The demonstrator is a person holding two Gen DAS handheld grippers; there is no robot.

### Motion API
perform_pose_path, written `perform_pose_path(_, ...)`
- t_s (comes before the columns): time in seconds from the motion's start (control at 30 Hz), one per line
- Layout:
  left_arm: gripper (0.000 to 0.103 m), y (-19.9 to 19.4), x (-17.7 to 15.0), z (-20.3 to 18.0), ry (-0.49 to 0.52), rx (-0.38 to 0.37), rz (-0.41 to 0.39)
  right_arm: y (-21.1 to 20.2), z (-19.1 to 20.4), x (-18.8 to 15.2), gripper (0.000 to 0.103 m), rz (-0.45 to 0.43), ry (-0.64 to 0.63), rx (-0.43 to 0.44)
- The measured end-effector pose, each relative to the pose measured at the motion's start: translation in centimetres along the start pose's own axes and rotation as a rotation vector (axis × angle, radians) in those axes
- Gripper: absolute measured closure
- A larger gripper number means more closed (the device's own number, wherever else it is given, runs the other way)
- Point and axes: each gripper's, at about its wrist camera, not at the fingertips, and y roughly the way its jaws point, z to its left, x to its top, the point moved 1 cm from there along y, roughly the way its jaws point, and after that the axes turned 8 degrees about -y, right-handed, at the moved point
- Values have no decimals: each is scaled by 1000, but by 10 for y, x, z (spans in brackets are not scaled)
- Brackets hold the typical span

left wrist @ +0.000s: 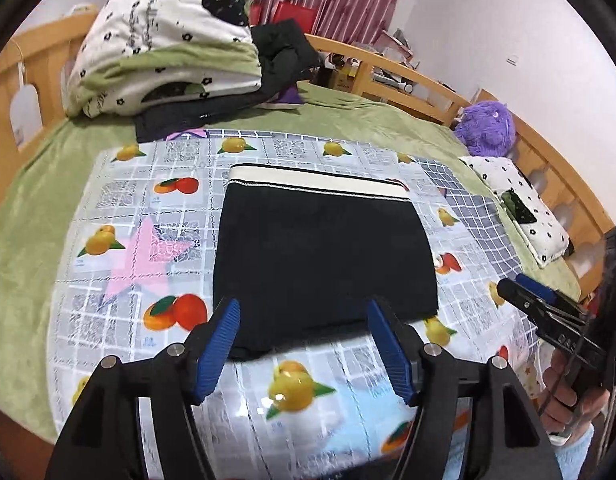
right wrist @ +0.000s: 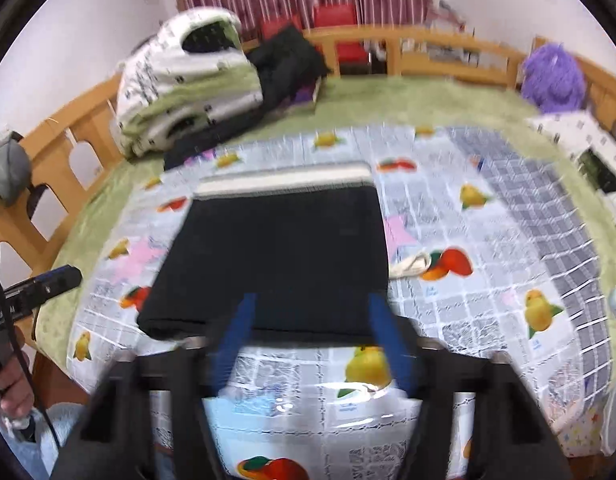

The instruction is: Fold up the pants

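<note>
The black fabric pants with a cream waistband (left wrist: pixel 323 252) lie folded into a compact, flat rectangle near the middle of the glossy fruit-printed plastic cloth (left wrist: pixel 108 208) that covers the green bed (left wrist: pixel 24 216). The waistband runs along the far edge of the bundle, the folded edge faces the near edge of the cloth, and the sides look fairly straight. A cream drawstring end (right wrist: pixel 409 266) pokes out at the bundle's right side in the right wrist view.

By my reading the folding is essentially done: no loose leg trails out, and only a tidy-up of that drawstring or a final smoothing could remain.

The left gripper (left wrist: pixel 304 344), black with 2 blue ribbed pads, has its jaws spread apart above the near edge of the pants, with nothing between them. The right gripper (right wrist: pixel 311 340) is likewise spread and empty, raised over the near edge; its view is blurred. Each gripper also shows at the side of the other's view, with a hand (left wrist: pixel 567 396) on its handle.

No container takes part here. At the far left corner of the bed sits a pile of white flower-printed bedding (left wrist: pixel 164 40) with dark clothes (left wrist: pixel 284 56) beside it; a purple plush toy (left wrist: pixel 485 128) rests by the right rail.
</note>
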Motion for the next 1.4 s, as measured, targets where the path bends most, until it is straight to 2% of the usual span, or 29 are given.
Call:
perform_pose_path(0.07, 38, -8, -8, -5, 13, 33, -17, -16, 14, -8, 17, -45, -23, -7)
perform_pose_path(0.1, 38, -11, -14, -6, 19, 54, -30, -21, 21, -11, 17, -45, -28, -6)
perform_pose_path(0.17, 38, -15, -23, -4, 17, 59, -48, -24, 31, -21, 16, -34, -42, -2)
perform_pose_path(0.23, 38, -16, -28, 1, -9, 39, -18, -22, 41, -28, 16, 4, -64, 5)
perform_pose_path(0.27, 38, -20, -28, 2, -18, 37, -34, -22, 42, -30, 16, 16, -63, 9)
perform_pose_path(0.33, 38, -31, -30, 5, -32, 57, -93, -28, 43, -32, 16, 8, -60, -2)
perform_pose_path(0.47, 38, -35, -34, 4, -26, 105, -113, -40, 46, -36, 16, -15, -66, -53)
perform_pose_path(0.6, 38, -38, -36, 2, -16, 108, -121, -47, 50, -37, 16, -23, -74, -85)
perform_pose_path(1.4, 36, -40, -39, -3, 12, 129, -114, -50, 41, -36, 16, -8, -32, -81)
